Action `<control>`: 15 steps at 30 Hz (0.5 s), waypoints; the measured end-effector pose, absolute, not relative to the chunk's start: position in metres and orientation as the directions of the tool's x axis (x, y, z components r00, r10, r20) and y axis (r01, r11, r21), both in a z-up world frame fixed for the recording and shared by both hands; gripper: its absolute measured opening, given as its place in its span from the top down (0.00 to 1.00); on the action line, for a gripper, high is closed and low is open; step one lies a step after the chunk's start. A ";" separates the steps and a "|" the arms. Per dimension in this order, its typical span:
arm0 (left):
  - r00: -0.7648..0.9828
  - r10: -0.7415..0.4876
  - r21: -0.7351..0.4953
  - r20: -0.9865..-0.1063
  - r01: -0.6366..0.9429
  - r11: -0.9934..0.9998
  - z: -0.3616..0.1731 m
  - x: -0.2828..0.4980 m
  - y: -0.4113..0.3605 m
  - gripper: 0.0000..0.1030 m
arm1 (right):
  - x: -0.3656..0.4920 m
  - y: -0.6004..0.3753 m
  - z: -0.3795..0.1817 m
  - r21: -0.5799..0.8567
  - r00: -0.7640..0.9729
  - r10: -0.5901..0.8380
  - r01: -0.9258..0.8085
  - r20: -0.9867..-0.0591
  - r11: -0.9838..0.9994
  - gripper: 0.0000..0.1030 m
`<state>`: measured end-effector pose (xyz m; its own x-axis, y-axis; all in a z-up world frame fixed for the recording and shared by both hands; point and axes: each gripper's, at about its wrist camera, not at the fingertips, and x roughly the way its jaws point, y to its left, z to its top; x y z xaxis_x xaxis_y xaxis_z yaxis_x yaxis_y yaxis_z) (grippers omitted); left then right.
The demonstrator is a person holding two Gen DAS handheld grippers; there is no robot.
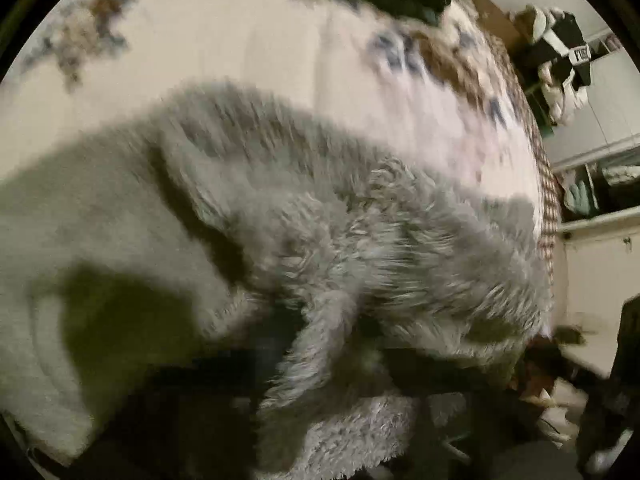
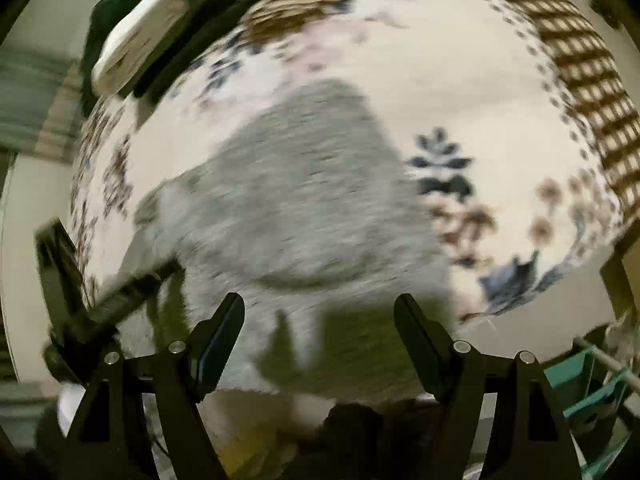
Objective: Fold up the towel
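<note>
Grey towel [image 2: 296,184] beyond spread right hand-held gripper [image 2: 320,320].

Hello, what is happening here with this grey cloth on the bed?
A person with a handheld gripper in each hand is folding a fluffy grey towel on a floral bedspread. The left gripper is shut and seems to pinch a fold of the towel, though the picture is blurred. The right gripper stands open just above the towel's near edge, holding nothing.
</note>
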<state>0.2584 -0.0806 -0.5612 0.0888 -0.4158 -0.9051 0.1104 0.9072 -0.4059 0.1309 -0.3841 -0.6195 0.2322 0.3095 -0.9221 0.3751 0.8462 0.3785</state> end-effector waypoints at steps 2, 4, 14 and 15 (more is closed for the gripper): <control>0.137 -0.446 -0.437 -0.885 0.089 0.895 -0.550 0.248 -0.066 0.93 | 0.131 -0.399 -0.628 0.370 0.232 0.297 0.414 -0.926 0.832 0.23; 0.188 -0.451 -0.448 -0.873 0.059 0.892 -0.532 0.233 -0.044 0.93 | 0.131 -0.411 -0.631 0.373 0.240 0.295 0.429 -0.925 0.822 0.23; 0.137 -0.471 -0.489 -0.871 -0.158 0.858 -0.528 0.210 0.012 0.75 | 0.152 -0.397 -0.630 0.394 0.226 0.328 0.404 -0.917 0.825 0.23; 0.167 -0.486 -0.511 -0.858 -0.170 0.843 -0.519 0.214 0.013 0.67 | 0.156 -0.396 -0.629 0.392 0.221 0.328 0.393 -0.918 0.832 0.23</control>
<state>0.2140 0.0135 -0.5194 0.1674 -0.4859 -0.8578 -0.1699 0.8429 -0.5106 0.1557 -0.3960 -0.6292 0.2211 0.3279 -0.9185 0.3931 0.8319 0.3916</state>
